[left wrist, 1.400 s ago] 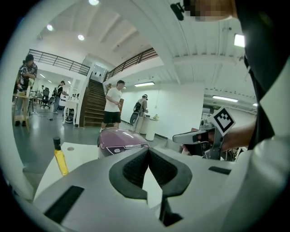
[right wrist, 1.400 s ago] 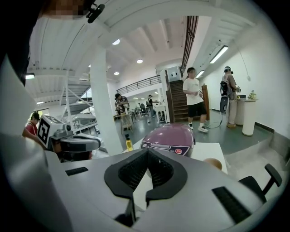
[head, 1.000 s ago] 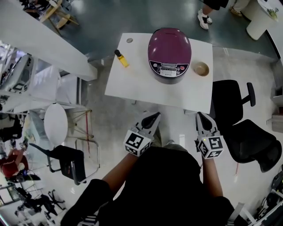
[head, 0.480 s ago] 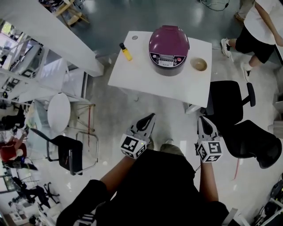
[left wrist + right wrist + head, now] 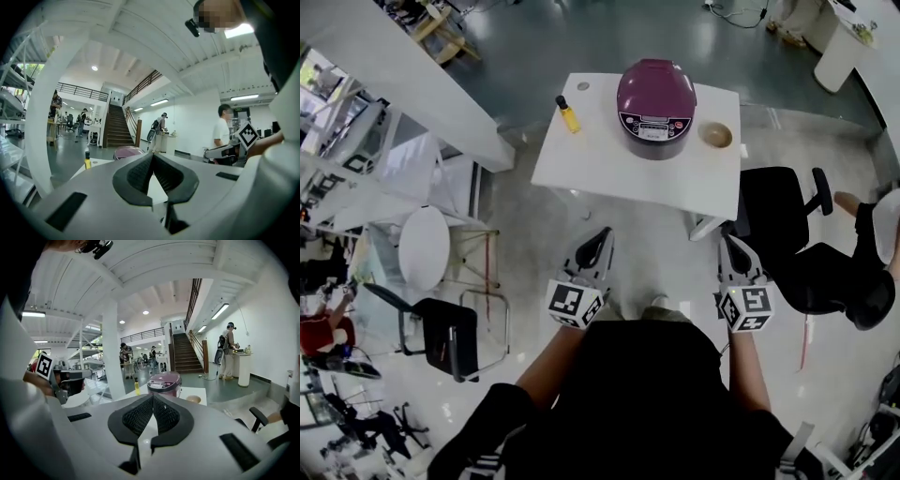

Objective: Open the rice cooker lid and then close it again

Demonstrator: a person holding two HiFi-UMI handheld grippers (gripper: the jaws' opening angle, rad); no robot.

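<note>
Apparently closed rice cooker point(image 5: 656, 105) beside bowl point(image 5: 716, 136)

Rice cooker point(image 5: 127, 150) half hidden behind left gripper point(image 5: 153, 154)

Closed right tool point(image 5: 153, 397) (rice cooker point(image 5: 164, 382) beyond)

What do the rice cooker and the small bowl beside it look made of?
Rice cooker: probably glossy plastic, maroon, with highlights across its domed top. Bowl: tan with a matte look, perhaps wood or ceramic; too small to tell.
</note>
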